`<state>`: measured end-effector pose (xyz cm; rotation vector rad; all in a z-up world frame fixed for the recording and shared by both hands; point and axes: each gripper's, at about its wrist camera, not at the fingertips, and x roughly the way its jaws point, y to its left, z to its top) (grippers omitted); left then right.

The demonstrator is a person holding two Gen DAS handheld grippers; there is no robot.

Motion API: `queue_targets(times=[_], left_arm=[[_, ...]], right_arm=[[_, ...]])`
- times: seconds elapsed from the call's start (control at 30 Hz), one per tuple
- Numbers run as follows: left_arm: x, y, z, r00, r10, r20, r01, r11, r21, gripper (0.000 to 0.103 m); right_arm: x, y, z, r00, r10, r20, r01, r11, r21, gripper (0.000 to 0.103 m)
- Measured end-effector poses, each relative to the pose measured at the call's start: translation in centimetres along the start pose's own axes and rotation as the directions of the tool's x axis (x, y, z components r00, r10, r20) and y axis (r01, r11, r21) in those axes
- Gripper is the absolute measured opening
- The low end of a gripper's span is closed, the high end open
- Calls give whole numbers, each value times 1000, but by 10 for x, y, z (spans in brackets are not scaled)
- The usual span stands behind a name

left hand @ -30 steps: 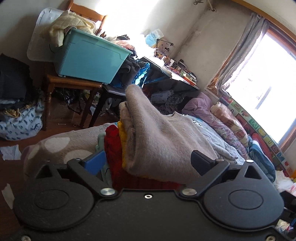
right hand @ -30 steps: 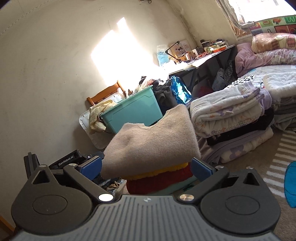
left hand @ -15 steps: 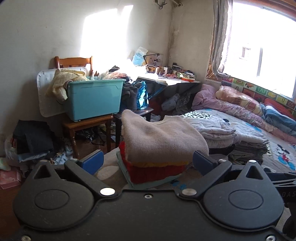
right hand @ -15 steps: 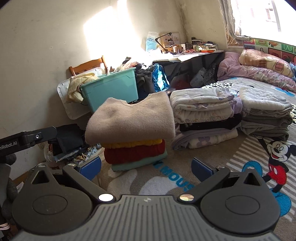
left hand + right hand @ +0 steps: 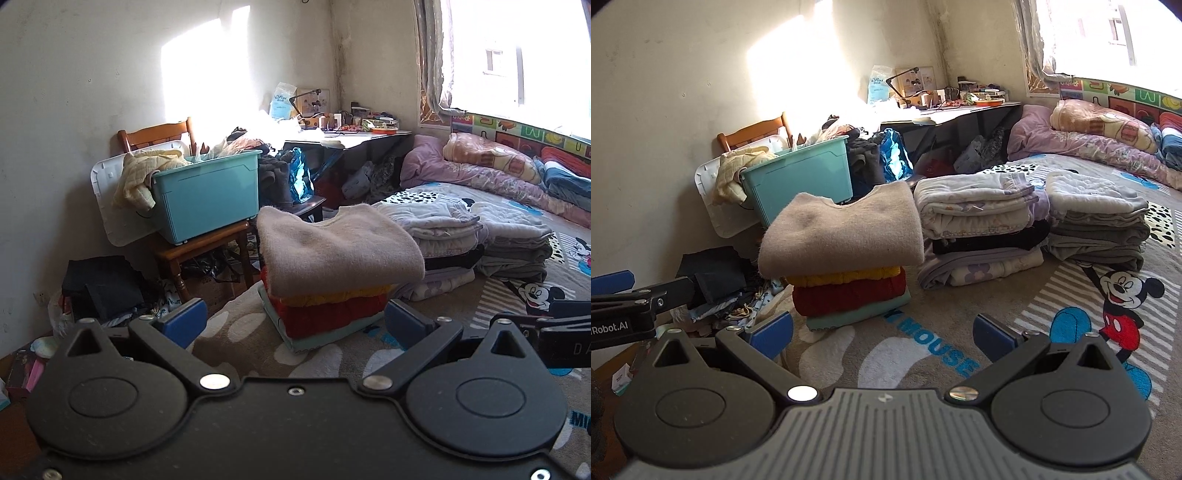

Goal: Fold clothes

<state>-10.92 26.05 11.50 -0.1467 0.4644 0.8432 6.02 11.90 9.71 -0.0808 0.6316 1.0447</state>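
Observation:
A folded beige sweater [image 5: 340, 251] [image 5: 842, 230] tops a small stack of folded yellow, red [image 5: 849, 295] and teal clothes on the cartoon-print blanket [image 5: 960, 339]. My left gripper [image 5: 295, 325] stands open a short way in front of the stack, nothing between its blue pads. My right gripper [image 5: 882, 336] is also open and empty, low over the blanket, with the stack ahead and to its left. Part of the left gripper [image 5: 624, 306] shows at the left edge of the right wrist view.
Two more piles of folded laundry [image 5: 982, 225] [image 5: 1097, 221] sit right of the stack. A teal bin [image 5: 207, 195] with unfolded clothes rests on a wooden chair [image 5: 199, 254]. A cluttered desk [image 5: 347, 136], rolled bedding [image 5: 487, 162] under the window, dark clothes [image 5: 99, 284] on the floor.
Both grippers have drawn back from the stack and levelled out. The beige sweater, close between the fingers a second ago, now lies free on top of the pile.

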Motion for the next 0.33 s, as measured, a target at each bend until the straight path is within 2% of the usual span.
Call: queue_targets(times=[0.2, 0.33], left_arm=[[-6, -1, -5, 1000, 1, 9, -1, 1000, -2, 103], [-10, 2, -6, 1000, -11, 24, 12, 999, -38, 103]], right_arm=[[-5, 1, -3, 1000, 2, 6, -2, 1000, 9, 103], [-7, 3, -6, 1000, 9, 6, -9, 1000, 12, 103]])
